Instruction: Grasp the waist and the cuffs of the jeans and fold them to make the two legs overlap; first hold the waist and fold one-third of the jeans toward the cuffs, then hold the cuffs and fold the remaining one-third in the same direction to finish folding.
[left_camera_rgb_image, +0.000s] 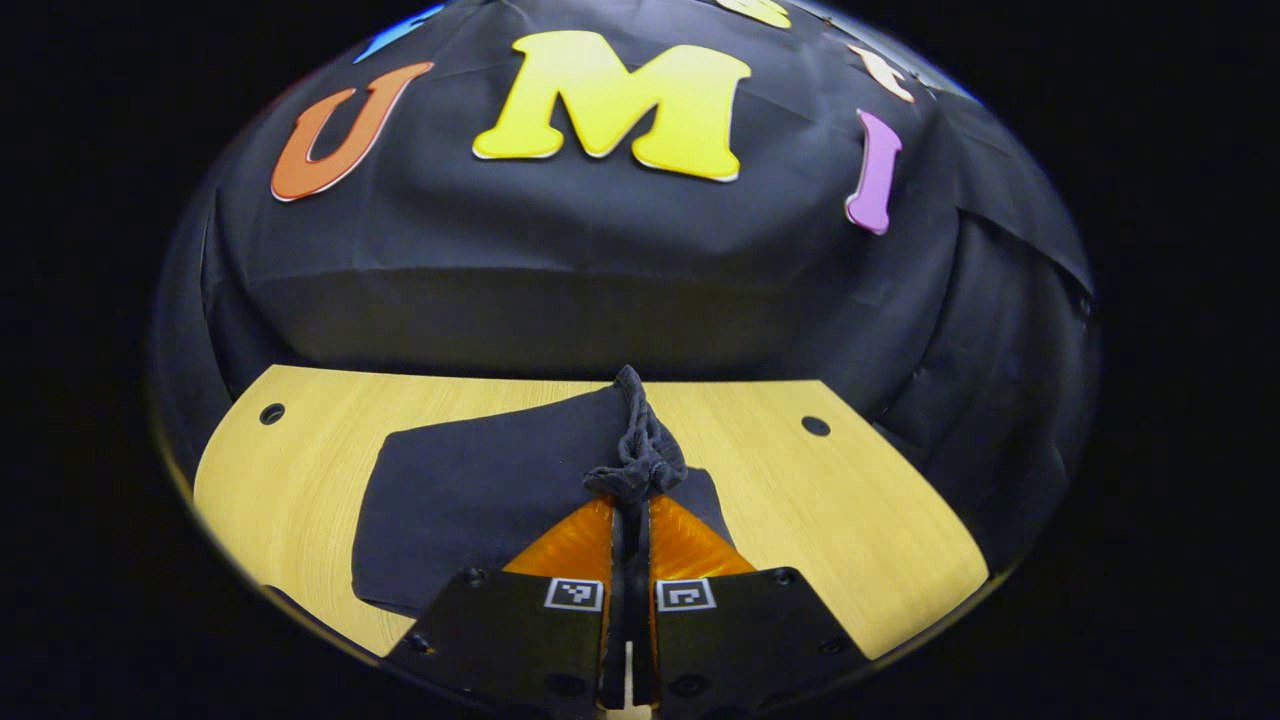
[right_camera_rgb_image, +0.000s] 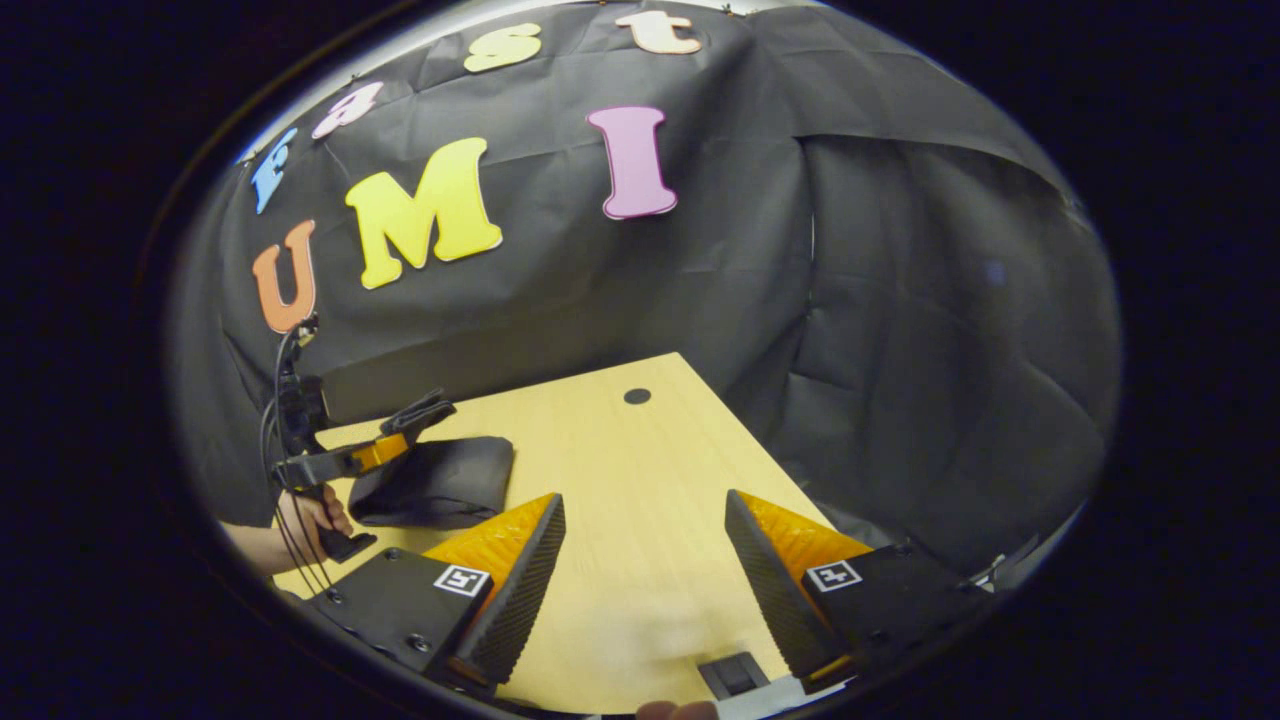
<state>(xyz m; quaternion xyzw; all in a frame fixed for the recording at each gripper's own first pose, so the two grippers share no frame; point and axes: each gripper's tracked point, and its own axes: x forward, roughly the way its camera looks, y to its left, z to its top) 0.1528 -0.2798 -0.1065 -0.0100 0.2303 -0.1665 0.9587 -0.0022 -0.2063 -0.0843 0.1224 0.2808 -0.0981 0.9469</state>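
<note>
Dark jeans (left_camera_rgb_image: 480, 500) lie folded into a compact bundle on the wooden table (left_camera_rgb_image: 860, 500). My left gripper (left_camera_rgb_image: 632, 485) is shut on a bunched edge of the jeans, and a pinch of cloth stands up above the fingertips. In the right gripper view the same jeans (right_camera_rgb_image: 435, 482) sit at the table's left side, with the left gripper (right_camera_rgb_image: 420, 415) clamped on their top and a hand (right_camera_rgb_image: 305, 515) holding it. My right gripper (right_camera_rgb_image: 645, 520) hangs open over bare table, well to the right of the jeans, with nothing between its fingers.
The wooden table (right_camera_rgb_image: 640, 470) has round holes (left_camera_rgb_image: 815, 425) (left_camera_rgb_image: 271, 413) near its far corners and one hole (right_camera_rgb_image: 637, 396) in the right gripper view. Black cloth walls close off the back and right side. A black cable (right_camera_rgb_image: 280, 400) runs up from the left gripper.
</note>
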